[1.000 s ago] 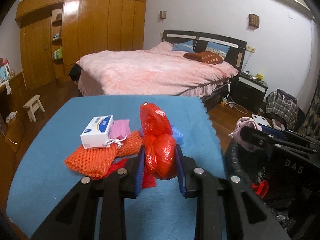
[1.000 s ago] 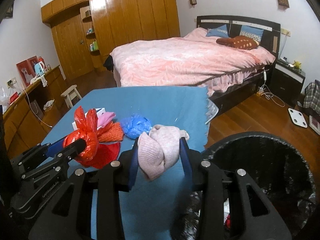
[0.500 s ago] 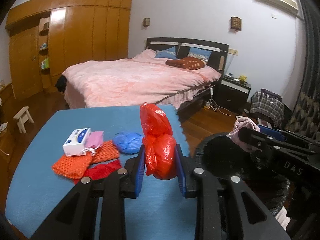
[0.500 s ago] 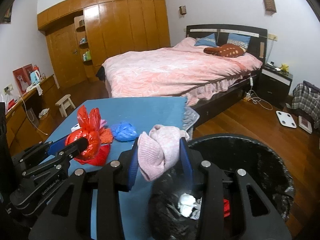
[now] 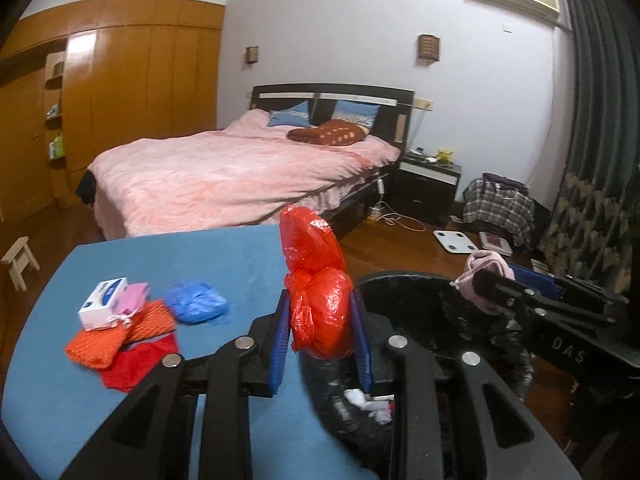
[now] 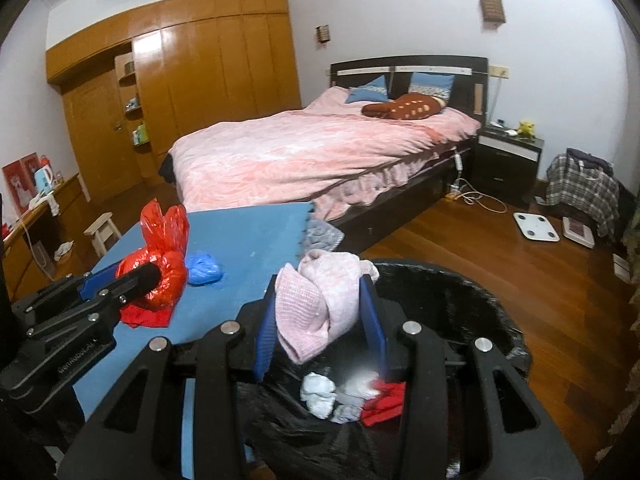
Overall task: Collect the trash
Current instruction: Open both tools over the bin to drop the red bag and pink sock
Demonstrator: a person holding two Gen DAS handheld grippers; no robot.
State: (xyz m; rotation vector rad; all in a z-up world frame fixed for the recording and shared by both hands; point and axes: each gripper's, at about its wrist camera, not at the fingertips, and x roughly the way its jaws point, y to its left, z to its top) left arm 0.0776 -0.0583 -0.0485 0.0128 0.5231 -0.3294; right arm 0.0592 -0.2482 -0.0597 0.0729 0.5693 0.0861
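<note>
both hands have swung off the blue table [image 5: 248, 256] to the black bin [image 6: 460, 292] at its right edge, left gripper [image 5: 322, 338] pinching the red bag [image 5: 320, 312], right gripper [image 6: 320, 320] pinching the pink cloth [image 6: 320, 296] over the bin's mouth (so dropping looks next).

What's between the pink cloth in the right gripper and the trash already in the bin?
Nothing: in the right wrist view the pink cloth hangs from the right gripper over the black bin, with only open space above the white and red trash.
</note>
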